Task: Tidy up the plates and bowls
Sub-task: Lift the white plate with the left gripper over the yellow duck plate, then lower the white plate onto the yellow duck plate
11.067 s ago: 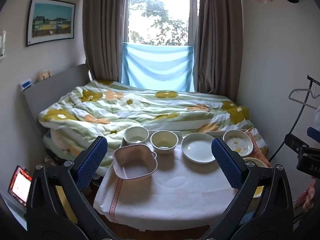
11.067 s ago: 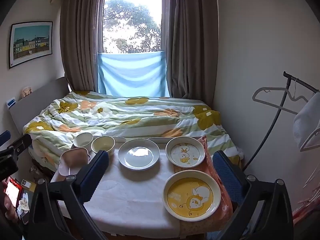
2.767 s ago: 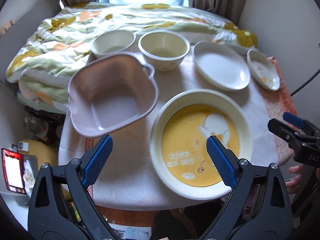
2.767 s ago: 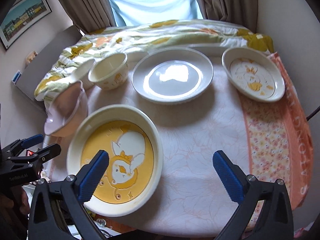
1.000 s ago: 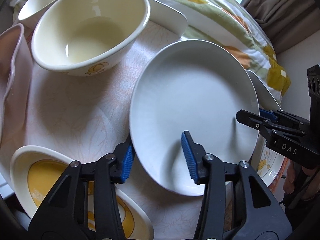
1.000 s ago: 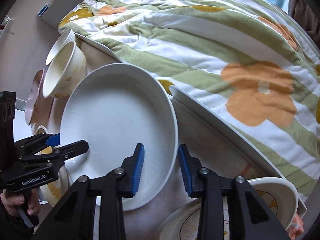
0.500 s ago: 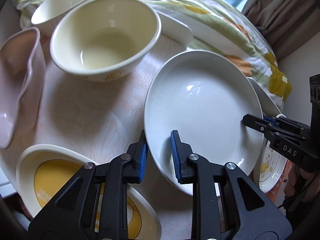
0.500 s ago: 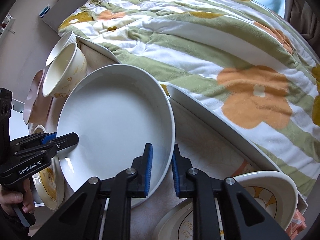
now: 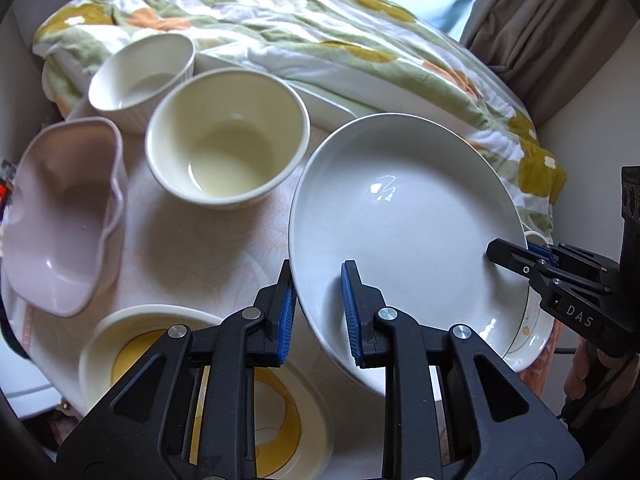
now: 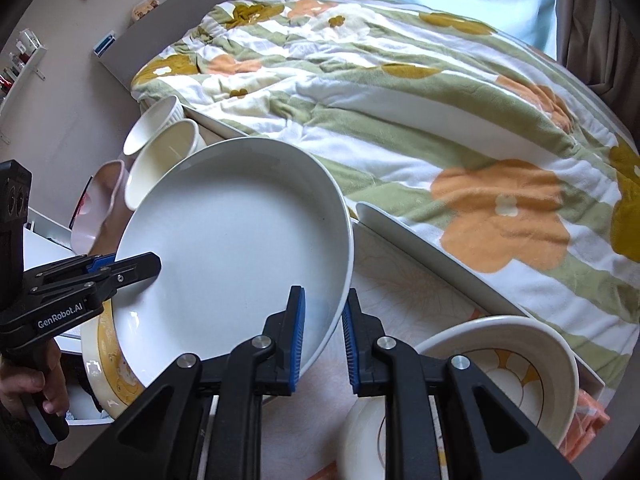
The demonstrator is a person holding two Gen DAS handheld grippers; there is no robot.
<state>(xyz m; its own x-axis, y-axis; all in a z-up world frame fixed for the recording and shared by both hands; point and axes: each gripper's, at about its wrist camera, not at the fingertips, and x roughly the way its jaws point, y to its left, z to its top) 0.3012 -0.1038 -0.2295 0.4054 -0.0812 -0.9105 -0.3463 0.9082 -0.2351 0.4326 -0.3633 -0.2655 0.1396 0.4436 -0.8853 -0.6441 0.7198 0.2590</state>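
Above yellow plate | both tongs, left and right, clamped on white plate rim | step: carrying to stack | next: lower level, centred.

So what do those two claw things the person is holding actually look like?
Both are black plastic clamp-like tools with two fingers lined with ribbed blue pads and silver rivets at the joints. The left claw is printed "GenRobot.AI" on its side, seen from the right camera. The right claw reads "DAS". A bare hand grips the left one's handle.
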